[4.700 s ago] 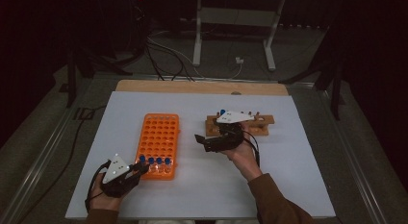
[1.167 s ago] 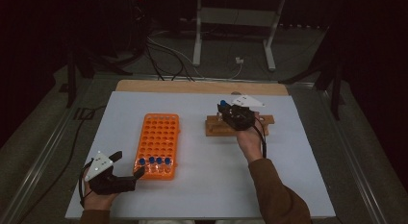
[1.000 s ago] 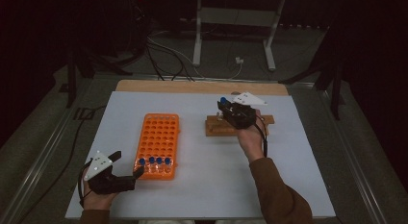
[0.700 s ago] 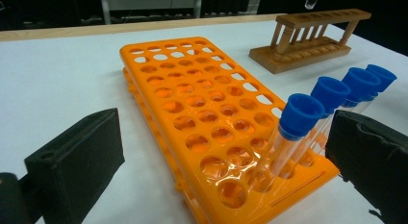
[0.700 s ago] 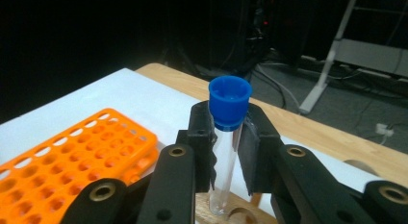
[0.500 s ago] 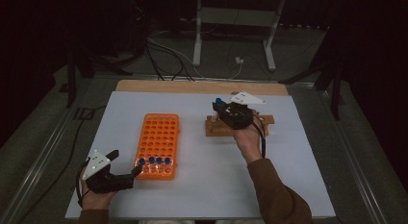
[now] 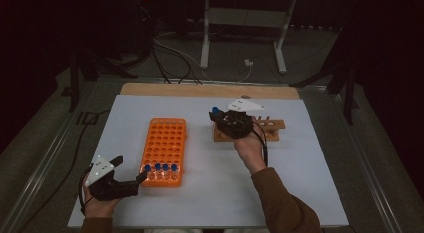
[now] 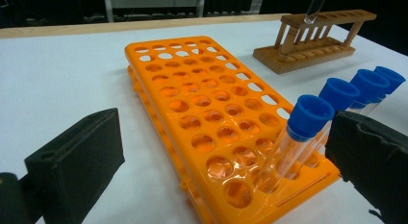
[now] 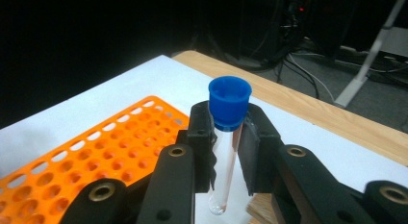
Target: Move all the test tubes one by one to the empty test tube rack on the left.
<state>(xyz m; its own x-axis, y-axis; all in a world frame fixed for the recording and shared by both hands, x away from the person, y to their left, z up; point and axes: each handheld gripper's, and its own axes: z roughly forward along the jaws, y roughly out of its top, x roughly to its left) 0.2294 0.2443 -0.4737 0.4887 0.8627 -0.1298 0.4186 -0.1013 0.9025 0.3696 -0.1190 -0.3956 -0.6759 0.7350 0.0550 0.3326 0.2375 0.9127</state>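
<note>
— Four blue-capped tubes point(image 7: 159, 168) stand in the near row of the orange tube rack point(image 7: 165, 143), seen from the high view. What sits around that rack?

— The left gripper point(image 7: 131, 181) lies low on the white table cover point(image 7: 300, 183), just off the rack's near left corner, its jaws spread and pointing at that corner. To the right of the rack, the right gripper point(image 7: 216, 114) hangs over the left end of a wooden tube stand point(image 7: 272, 127), with a blue cap showing at its tip.

— And from the left gripper view?

— Its jaws stand wide apart and hold nothing. The orange rack point(image 8: 202, 104) lies between them. One jaw block sits clear of the rack's side; the other is right beside the capped tubes point(image 8: 308, 123), though I cannot tell whether it touches them. The tubes are clear with blue caps, leaning slightly in their holes at the rack's near edge. Beyond the rack's far end is the wooden stand point(image 8: 312, 39), with the rounded bottom of a clear tube point(image 8: 315, 7) hanging just above its top rail.

— The right gripper view?

— The right gripper point(image 9: 226, 147) is clamped on a clear test tube point(image 9: 226, 156), both pads pressed to the glass just below its blue cap point(image 9: 230, 103). The tube stands upright and looks empty, its round bottom free below the pads. The orange rack point(image 9: 86, 156) lies to the left and below, its visible holes empty, and a corner of the wooden stand point(image 9: 257, 209) shows just under the tube.
</note>
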